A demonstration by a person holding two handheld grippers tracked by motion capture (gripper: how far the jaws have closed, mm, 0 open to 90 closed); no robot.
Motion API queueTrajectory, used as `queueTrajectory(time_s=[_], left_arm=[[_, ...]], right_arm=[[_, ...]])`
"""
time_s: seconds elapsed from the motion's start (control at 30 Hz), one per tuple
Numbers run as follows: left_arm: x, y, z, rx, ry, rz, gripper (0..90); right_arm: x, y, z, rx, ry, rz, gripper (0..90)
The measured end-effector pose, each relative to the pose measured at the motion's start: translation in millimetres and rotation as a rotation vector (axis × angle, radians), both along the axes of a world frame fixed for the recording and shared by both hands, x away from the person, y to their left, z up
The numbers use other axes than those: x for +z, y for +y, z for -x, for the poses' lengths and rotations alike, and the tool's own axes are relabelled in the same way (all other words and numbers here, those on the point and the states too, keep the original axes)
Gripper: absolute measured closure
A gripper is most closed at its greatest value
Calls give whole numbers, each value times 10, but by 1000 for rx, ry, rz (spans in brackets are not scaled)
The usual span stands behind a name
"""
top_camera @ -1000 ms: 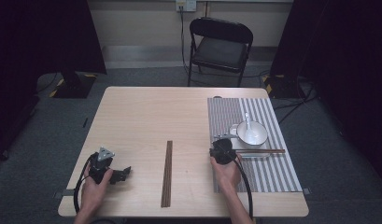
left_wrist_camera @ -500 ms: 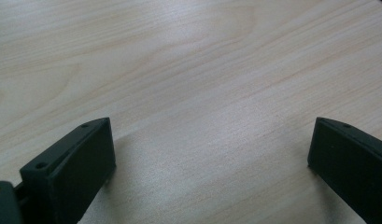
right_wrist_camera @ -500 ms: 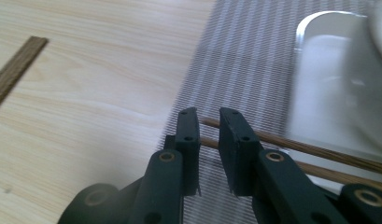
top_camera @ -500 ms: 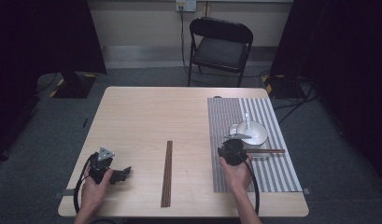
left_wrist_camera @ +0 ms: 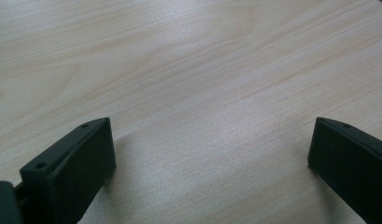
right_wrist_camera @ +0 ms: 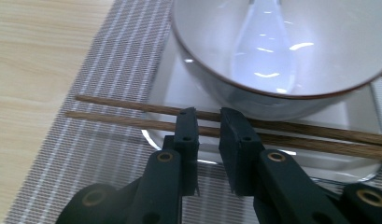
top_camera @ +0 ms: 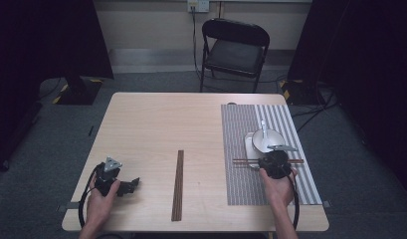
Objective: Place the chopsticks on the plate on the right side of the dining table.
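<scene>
Chopsticks (right_wrist_camera: 142,116): a thin, stiff, light wooden pair lying crosswise on the striped mat (top_camera: 241,189), right side of the bench (top_camera: 156,129), just near of the white bowl (right_wrist_camera: 282,51); likely to roll.
Hold: both sticks together, mid-length.
Right gripper (right_wrist_camera: 208,116): narrow, jaws over the sticks, grip unclear.
Left gripper (left_wrist_camera: 212,154): wide, empty, near-left.

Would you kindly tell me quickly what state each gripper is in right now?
Left gripper: open, holding nothing.
Right gripper: jaws nearly together over the chopsticks, gripping nothing.
</scene>
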State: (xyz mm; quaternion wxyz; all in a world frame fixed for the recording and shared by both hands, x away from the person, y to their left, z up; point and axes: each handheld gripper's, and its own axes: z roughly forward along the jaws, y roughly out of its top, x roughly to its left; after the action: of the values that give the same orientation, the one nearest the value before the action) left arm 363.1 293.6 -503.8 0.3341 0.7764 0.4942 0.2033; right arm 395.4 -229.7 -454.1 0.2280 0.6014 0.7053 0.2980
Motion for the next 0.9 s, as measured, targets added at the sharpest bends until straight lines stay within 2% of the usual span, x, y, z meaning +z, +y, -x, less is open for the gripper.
queueTrajectory(time_s=[0.23,0.27,0.3,0.4,0.5,0.6,0.7,0.9], left_arm=[[0,0,0,0,0,0,1],[4,7,-1,-7,2,-10,1],[0,0,0,0,0,0,1],[4,7,-1,-6,2,-10,1],[0,0,0,0,0,0,1],[4,7,-1,-6,2,-10,1],[0,0,0,0,0,-1,1],[0,0,0,0,0,0,1]], right_arm=[[-63,-131,13,-31,14,25,779],[-69,-142,17,-35,17,24,779],[-76,-153,18,-37,19,30,779],[-97,-199,24,-50,20,37,779],[-110,-244,18,-66,19,41,780],[-126,-274,2,-78,17,54,780],[-142,-287,-7,-84,13,66,782],[-151,-288,-16,-84,12,67,783]])
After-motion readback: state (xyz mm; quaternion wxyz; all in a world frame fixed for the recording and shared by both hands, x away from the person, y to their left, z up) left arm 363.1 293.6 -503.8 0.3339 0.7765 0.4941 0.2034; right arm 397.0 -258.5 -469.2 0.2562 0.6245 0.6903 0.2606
